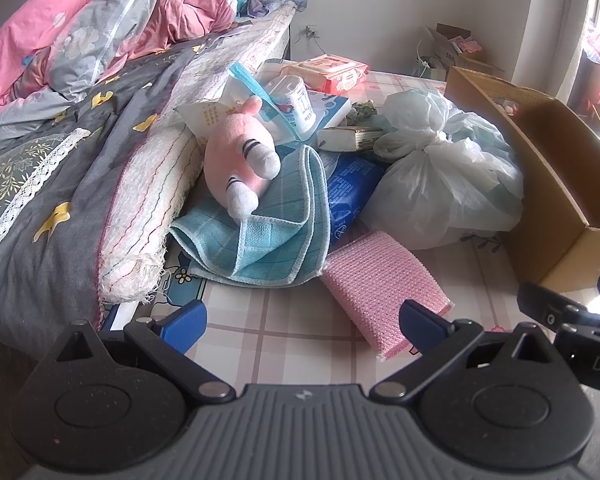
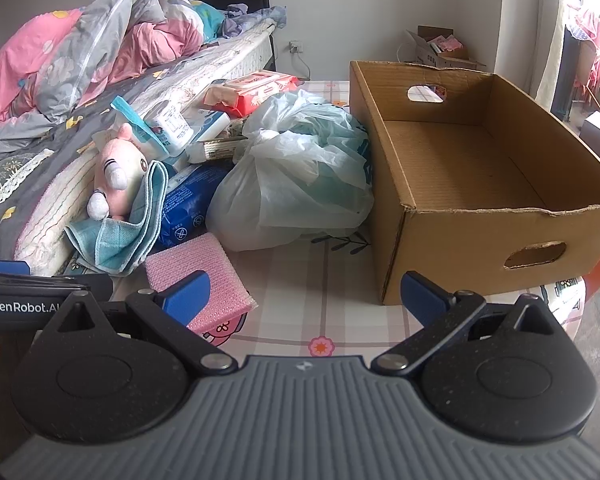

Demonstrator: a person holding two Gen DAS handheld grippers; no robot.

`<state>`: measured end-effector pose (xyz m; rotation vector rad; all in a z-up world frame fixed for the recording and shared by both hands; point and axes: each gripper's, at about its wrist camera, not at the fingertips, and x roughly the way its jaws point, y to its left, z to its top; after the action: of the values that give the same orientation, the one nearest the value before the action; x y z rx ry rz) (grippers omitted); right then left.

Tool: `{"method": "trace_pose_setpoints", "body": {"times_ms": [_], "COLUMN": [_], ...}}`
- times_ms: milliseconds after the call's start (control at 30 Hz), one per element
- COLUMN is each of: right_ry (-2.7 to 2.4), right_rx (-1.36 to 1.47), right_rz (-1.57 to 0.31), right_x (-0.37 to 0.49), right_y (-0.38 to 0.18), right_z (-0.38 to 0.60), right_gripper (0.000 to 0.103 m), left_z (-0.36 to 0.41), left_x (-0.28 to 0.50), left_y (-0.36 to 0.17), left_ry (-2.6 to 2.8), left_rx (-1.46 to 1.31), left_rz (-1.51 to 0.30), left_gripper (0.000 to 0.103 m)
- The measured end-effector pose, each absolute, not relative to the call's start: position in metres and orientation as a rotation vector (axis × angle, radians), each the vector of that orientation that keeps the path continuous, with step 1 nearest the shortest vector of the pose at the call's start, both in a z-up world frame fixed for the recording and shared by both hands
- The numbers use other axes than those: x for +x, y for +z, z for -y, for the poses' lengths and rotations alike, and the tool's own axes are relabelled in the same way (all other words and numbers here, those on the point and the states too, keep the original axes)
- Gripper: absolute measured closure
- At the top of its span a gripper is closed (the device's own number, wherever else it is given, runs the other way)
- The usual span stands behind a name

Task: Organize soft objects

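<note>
Left wrist: my left gripper (image 1: pixel 302 322) wide open, empty, pink sponge (image 1: pixel 384 280) just ahead on table (image 1: pixel 284 328) | plush toy (image 1: pixel 240 160) lies on blue cloth (image 1: pixel 272 240) | right gripper (image 2: pixel 304 294) wide open, empty, cardboard box (image 2: pixel 480 216) ahead-right

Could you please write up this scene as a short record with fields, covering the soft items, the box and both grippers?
surface: table with a checked cloth, beside a bed
plush toy: pink and white, lying on the blue cloth
blue cloth: folded, against the bed edge
pink sponge pad: flat on the table, in front of the cloth
plastic bag: knotted, touching the box
cardboard box: open, nothing visible inside
left gripper: open, holding nothing
right gripper: open, holding nothing
</note>
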<state>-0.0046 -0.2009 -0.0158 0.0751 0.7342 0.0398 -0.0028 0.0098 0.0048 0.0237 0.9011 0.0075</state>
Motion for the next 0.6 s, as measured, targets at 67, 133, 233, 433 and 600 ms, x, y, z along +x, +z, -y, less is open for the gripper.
{"method": "trace_pose_setpoints", "body": {"times_ms": [67,133,233,433,600], "right_ry": [0.041,0.042,0.045,0.047,0.047], "right_rx": [0.075,0.072,0.069,0.069,0.069], "right_rz": [-0.735,-0.737,-0.74,-0.742,-0.745], "right_x": [-0.0046,-0.0046,-0.0045,-0.0039,-0.0036], "right_y": [-0.0158,-0.0164,-0.0171,-0.0174,-0.0181], "right_z": [0.2002,0.1978,0.1955,0.1957,0.1946], "right_gripper": [0.001,0.001,0.001,0.001,0.001], "left_z": [-0.0099,-0.0105,-0.0107,-0.0124,-0.0133], "left_x": [-0.0028,-0.0028,-0.003,-0.003,-0.0031], "left_y": [0.0048,0.0051,0.0051,0.0045,0.004], "left_ry": [0.007,0.007,0.007,0.009,0.01], "left_rx": [0.024,0.024,0.023,0.021,0.019], "left_rz": [-0.901,-0.903,-0.902,-0.902,-0.902], "left_gripper": [0.0,0.0,0.0,0.0,0.0]}}
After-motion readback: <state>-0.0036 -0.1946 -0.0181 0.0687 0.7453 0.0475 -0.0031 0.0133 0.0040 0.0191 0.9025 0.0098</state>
